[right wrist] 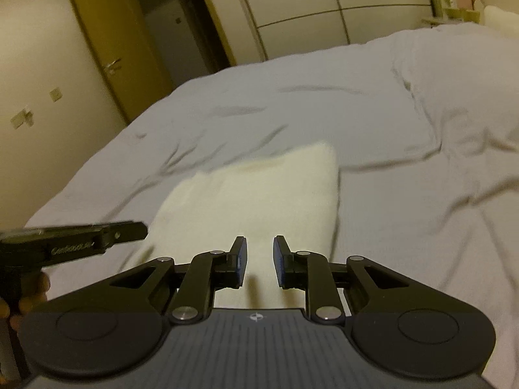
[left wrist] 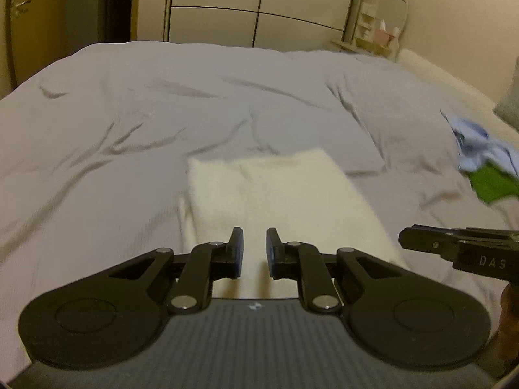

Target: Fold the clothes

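A folded white cloth (left wrist: 275,194) lies flat on the grey bed cover (left wrist: 129,123), right in front of both grippers; it also shows in the right wrist view (right wrist: 259,194). My left gripper (left wrist: 254,251) is open and empty, hovering over the cloth's near edge. My right gripper (right wrist: 259,261) is open and empty, also over the cloth's near part. The right gripper shows side-on in the left wrist view (left wrist: 454,246), and the left gripper shows side-on in the right wrist view (right wrist: 81,236).
A heap of blue and green clothes (left wrist: 483,162) lies at the bed's right edge. A white wardrobe (left wrist: 243,6) stands behind the bed, a brown door (right wrist: 113,48) to the left, and a small shelf with a mirror (left wrist: 382,26) at the far right.
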